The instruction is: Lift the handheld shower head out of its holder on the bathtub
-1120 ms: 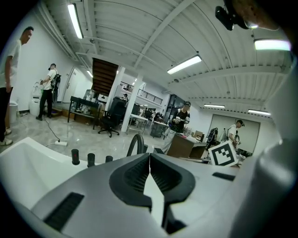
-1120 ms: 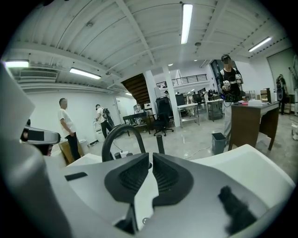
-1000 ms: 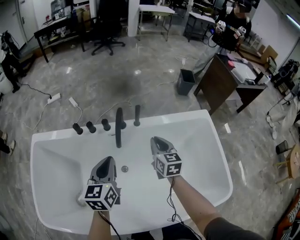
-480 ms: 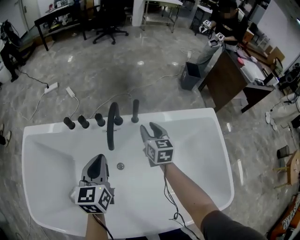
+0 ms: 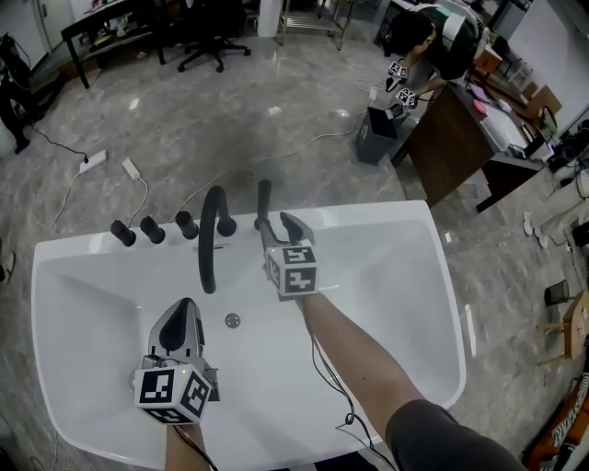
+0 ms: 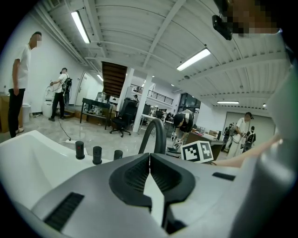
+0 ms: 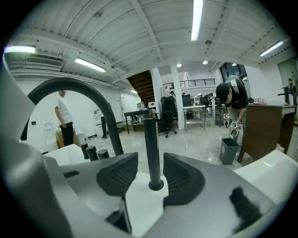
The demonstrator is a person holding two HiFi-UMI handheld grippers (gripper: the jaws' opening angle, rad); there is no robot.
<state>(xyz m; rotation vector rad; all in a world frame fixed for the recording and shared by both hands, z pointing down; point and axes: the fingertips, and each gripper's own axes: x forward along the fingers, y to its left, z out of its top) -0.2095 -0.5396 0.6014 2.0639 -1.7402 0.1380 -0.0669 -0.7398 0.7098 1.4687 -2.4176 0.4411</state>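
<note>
While right tongs [image 5: 279, 227] are opening astride the upright shower head [image 5: 264, 196], left tongs [image 5: 183, 305] sit closed.

- Large open lab or workshop hall, part office, by every sign.
- White bathtub [image 5: 386, 216] standing free in the open on a polished grey stone floor [image 5: 184, 120], with work furniture beyond it.
- Loose cables [image 5: 304, 147] and a power strip [image 5: 92, 162] lying across that floor.
- Office chair [image 5: 216, 37], steel-legged table [image 5: 317, 14], long dark bench [image 5: 101, 23], and a brown desk [image 5: 451, 129] with a waste bin [image 5: 375, 136] beside it.
- Ribbed white ceiling [image 6: 139, 28] with strip lights [image 7: 196, 14], open staircase [image 6: 113, 79], railed upper gallery [image 7: 195, 83].
- Several people about: a bent-over person [image 5: 428, 41] near the brown desk with marker cubes [image 5: 398, 72] in hand, and standing people [image 6: 18, 83] by a white wall.
</note>
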